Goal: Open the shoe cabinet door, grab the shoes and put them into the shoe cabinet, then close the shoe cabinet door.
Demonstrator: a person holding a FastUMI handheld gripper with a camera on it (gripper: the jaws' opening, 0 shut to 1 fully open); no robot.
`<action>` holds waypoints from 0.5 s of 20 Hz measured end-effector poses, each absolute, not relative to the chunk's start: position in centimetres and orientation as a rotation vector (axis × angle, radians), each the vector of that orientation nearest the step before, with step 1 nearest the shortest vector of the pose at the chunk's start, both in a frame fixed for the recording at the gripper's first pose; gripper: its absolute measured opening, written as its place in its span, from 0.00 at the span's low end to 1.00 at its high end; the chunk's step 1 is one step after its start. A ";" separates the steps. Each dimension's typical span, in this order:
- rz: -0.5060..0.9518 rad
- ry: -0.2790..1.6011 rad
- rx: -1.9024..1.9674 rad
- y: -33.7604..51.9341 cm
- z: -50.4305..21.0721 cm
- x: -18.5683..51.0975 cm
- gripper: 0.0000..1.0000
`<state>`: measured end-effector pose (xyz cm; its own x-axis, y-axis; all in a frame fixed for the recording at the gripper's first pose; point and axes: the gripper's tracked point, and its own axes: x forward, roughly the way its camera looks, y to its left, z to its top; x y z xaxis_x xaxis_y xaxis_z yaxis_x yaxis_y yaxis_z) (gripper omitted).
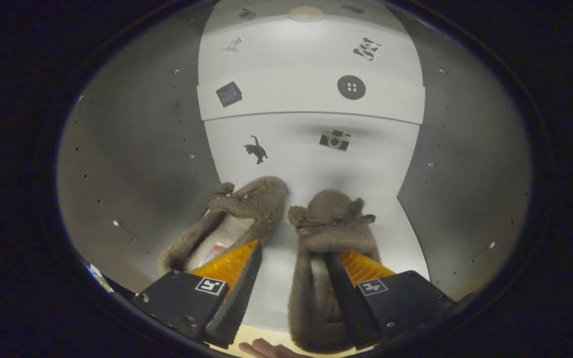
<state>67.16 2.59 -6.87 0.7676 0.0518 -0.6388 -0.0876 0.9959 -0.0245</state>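
- the tongs (291, 278) are spread wide and pinch nothing; they reach into the open shoe cabinet (137, 164), whose grey side walls rise at nine and three o'clock.
- two brown fuzzy shoes lie toes-inward on the pale cabinet floor (311, 164). the left shoe (237, 214) sits at eleven o'clock from the gap of the tongs, with the left finger over its heel end; whether they touch i cannot tell.
- the right shoe (329, 233) lies at one o'clock and runs back alongside the right finger, its heel collar against that finger's inner face. the other finger stands apart from it, so it is not gripped.
- beyond the toes, at twelve o'clock, a white shelf edge (311, 99) crosses the back, with small picture stickers (351, 87) on it and on the floor.
- a fingertip of a hand (261, 348) peeks in at six o'clock, under the tongs.
- handling, as a judgement: these look like slippers, light, soft and floppy, with a plush pile that gives under pressure yet should not slip. the firmest hold is likely the heel collar or side wall, pinched across the rim, not the squashy toe.
- both shoes seem placed; what probably remains is backing out and shutting the door.
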 end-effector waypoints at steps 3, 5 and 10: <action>0.089 0.630 -0.057 3.2 -4.9 66.9 0.82; 0.095 0.628 -0.062 3.5 -4.0 65.7 0.82; 0.099 0.537 -0.058 3.7 0.2 61.7 0.82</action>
<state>61.67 3.69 0.16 0.8545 0.0786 -0.5134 -0.1088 0.9936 -0.0290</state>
